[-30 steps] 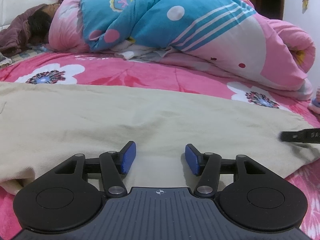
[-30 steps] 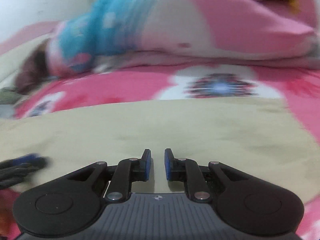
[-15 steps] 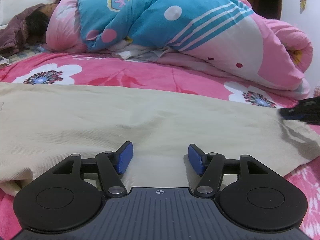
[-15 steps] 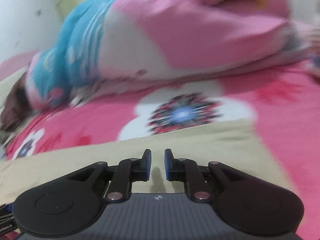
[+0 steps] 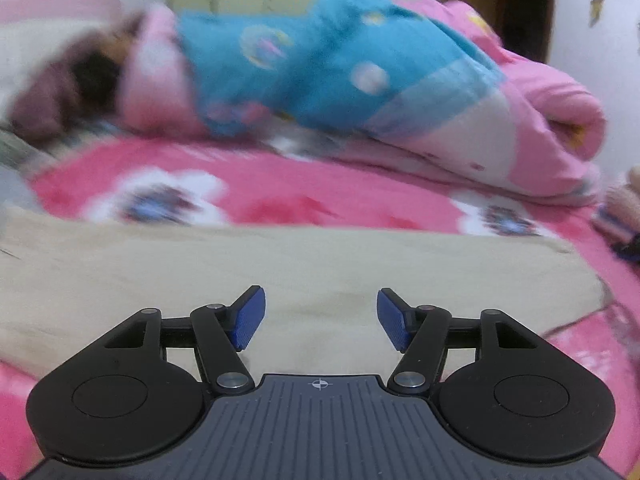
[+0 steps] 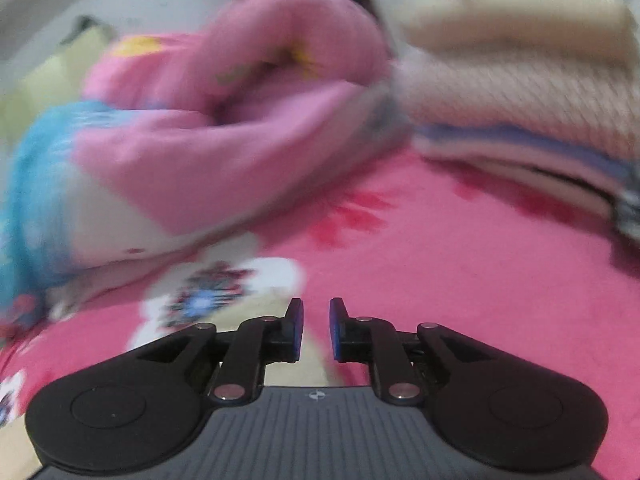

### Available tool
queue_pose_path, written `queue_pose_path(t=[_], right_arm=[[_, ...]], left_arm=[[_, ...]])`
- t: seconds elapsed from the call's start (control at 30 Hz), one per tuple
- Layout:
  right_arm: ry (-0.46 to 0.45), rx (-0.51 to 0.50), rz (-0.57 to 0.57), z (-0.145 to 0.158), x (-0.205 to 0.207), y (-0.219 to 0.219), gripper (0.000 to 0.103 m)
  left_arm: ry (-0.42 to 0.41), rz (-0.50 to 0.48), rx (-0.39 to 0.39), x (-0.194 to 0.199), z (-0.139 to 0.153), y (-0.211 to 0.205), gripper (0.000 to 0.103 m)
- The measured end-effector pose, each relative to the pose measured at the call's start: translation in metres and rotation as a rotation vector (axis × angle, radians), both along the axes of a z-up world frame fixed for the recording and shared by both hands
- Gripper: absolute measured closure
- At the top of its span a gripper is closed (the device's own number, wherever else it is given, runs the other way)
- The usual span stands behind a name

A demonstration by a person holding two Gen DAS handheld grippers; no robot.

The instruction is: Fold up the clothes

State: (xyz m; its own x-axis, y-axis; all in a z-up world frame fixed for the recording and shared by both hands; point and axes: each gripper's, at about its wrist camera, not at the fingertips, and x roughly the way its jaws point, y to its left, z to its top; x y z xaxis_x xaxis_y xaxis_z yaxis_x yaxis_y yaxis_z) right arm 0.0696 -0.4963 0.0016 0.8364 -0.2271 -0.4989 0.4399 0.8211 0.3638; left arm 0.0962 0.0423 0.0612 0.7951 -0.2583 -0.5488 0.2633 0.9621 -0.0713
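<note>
Two grippers over a beige garment spread on a pink flowered bed.

My left gripper (image 5: 320,318) hovers with its jaws wide and empty above the beige garment (image 5: 280,272), which fills the view from 9 to 3 o'clock; its far edge runs straight across, with open bedsheet (image 5: 320,200) beyond it up to the rolled quilt (image 5: 360,80) at 12. My right gripper (image 6: 316,330) shows a narrow gap, gripping nothing; only a garment corner shows at 6 to 7 o'clock, bare sheet at 3, and folded clothes (image 6: 520,92) stacked at 1 o'clock. Both views are blurred.
</note>
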Motion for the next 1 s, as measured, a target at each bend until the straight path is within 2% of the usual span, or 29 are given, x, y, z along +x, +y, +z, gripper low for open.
queue_pose_path(t=[0.1,0.17,0.23,0.33,0.47,0.57,0.63,0.7,0.8,0.9,0.93,1.0], right_arm=[[-0.043,-0.078,0.194,0.024,0.003,0.055,0.082],[-0.048,-0.102,0.365,0.034,0.011,0.100,0.074],[-0.024,-0.122,0.540,0.035,0.022,0.150,0.072],[0.046,-0.175,0.774,0.025,0.041,0.233,0.072],[0.117,-0.267,0.938,0.011,0.064,0.322,0.072],[0.157,-0.288,0.991,-0.003,0.086,0.360,0.073],[0.241,-0.318,0.996,-0.024,0.094,0.366,0.072],[0.253,-0.310,0.994,-0.037,0.088,0.360,0.072],[0.279,-0.328,0.983,-0.027,0.062,0.348,0.072],[0.315,-0.404,0.974,-0.010,0.050,0.354,0.072],[0.308,-0.424,0.977,-0.004,0.049,0.359,0.072],[0.219,-0.435,1.005,0.009,0.051,0.376,0.072]], left_arm=[[-0.044,0.147,0.107,-0.002,0.015,0.059,0.040],[-0.073,0.247,0.178,-0.003,0.024,0.099,0.038],[-0.102,0.346,0.250,-0.004,0.033,0.138,0.038],[-0.083,0.421,0.245,0.016,0.010,0.171,0.038],[-0.061,0.416,0.162,0.047,-0.032,0.182,0.038],[-0.028,0.424,0.149,0.064,-0.060,0.184,0.038],[0.002,0.432,0.137,0.069,-0.077,0.189,0.038],[0.027,0.433,0.097,0.069,-0.091,0.199,0.038],[0.033,0.426,0.077,0.064,-0.087,0.206,0.038],[0.041,0.441,0.074,0.064,-0.086,0.212,0.038],[0.048,0.441,0.063,0.064,-0.088,0.215,0.038],[0.045,0.441,0.061,0.064,-0.089,0.215,0.038]])
